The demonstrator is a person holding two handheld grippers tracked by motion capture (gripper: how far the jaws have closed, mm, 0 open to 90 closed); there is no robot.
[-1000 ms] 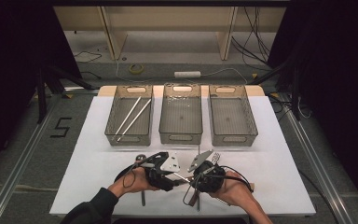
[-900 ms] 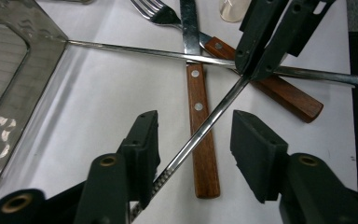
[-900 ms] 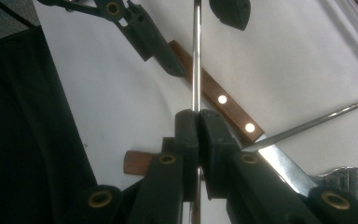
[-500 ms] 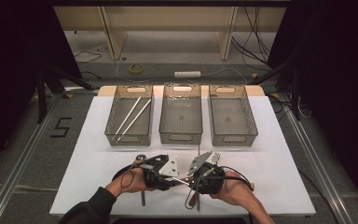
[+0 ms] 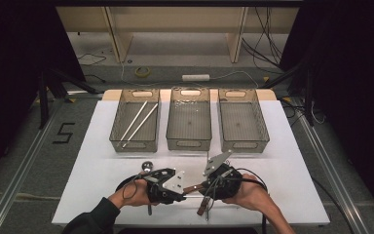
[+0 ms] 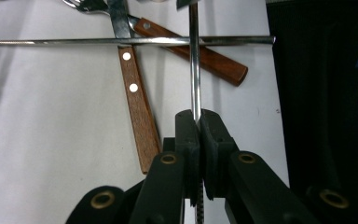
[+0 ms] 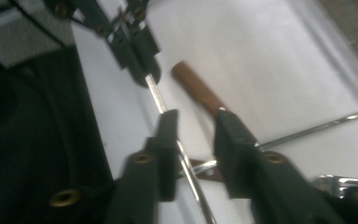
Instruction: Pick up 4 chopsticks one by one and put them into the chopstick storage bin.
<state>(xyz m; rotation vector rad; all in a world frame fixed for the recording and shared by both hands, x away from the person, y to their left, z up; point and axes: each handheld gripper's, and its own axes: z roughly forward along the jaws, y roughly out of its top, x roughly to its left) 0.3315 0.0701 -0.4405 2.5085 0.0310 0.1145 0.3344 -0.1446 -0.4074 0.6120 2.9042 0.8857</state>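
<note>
Between the left gripper [image 6: 199, 122] fingers, a metal rod [image 6: 195, 65] is clamped.

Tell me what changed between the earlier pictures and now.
The left gripper has just closed its jaws onto the thin metal rod, while the right gripper has just been opening, its pads now apart around that rod: a handover. Both hands, the wooden-handled cutlery and the three baskets stayed put.
</note>
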